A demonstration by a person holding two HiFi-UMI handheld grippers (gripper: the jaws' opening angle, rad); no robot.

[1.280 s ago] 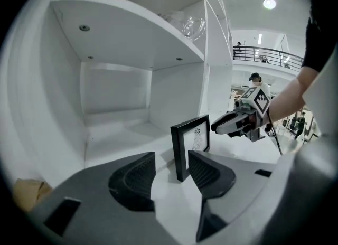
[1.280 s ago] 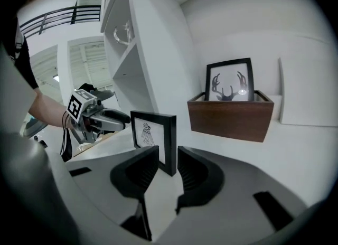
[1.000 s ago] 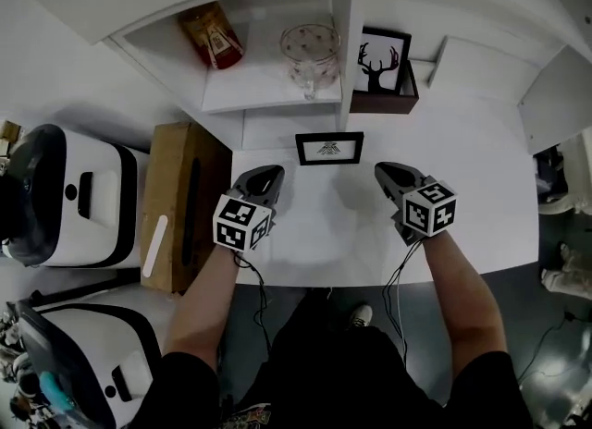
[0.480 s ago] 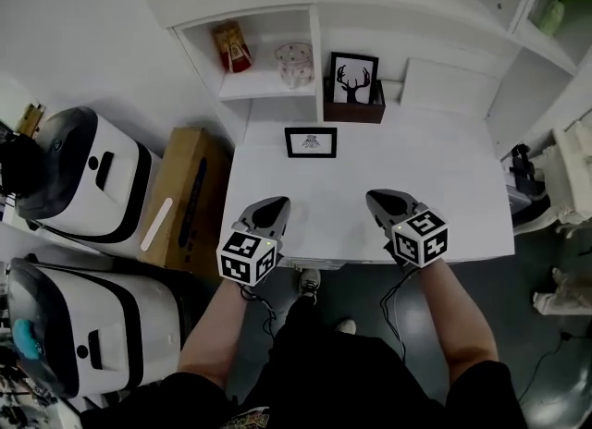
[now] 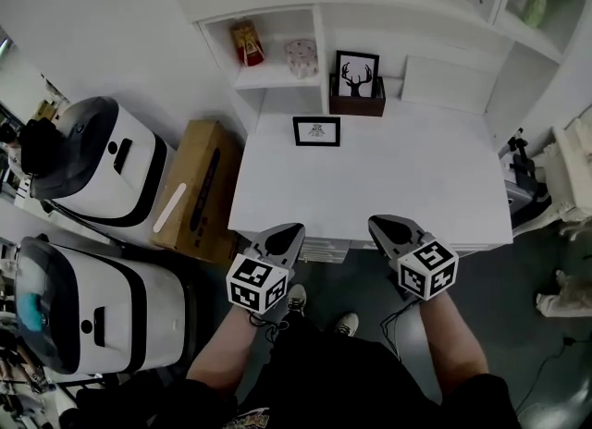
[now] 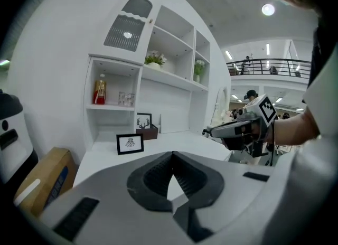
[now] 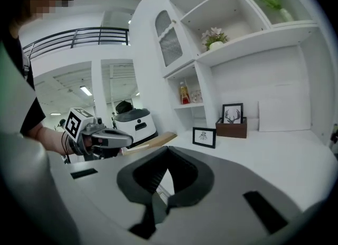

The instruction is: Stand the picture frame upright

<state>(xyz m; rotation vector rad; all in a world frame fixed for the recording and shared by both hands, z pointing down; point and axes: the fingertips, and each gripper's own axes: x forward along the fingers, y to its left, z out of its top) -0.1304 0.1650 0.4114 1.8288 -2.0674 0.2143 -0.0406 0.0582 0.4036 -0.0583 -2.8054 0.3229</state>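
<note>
Hovering empty, left gripper (image 5: 292,231) jaws together, right gripper (image 5: 379,226) too — picture frame (image 5: 316,130) upright

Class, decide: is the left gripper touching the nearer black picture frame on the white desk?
Apart. Head view: bare desk lies between the left gripper, at its near edge, and the picture frame.

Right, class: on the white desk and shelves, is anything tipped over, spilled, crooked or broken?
Nothing stands out. The small black picture frame stands upright on the white desk, the deer print in a black frame stands upright in the brown wooden box behind it, and nothing is spilled.
</note>
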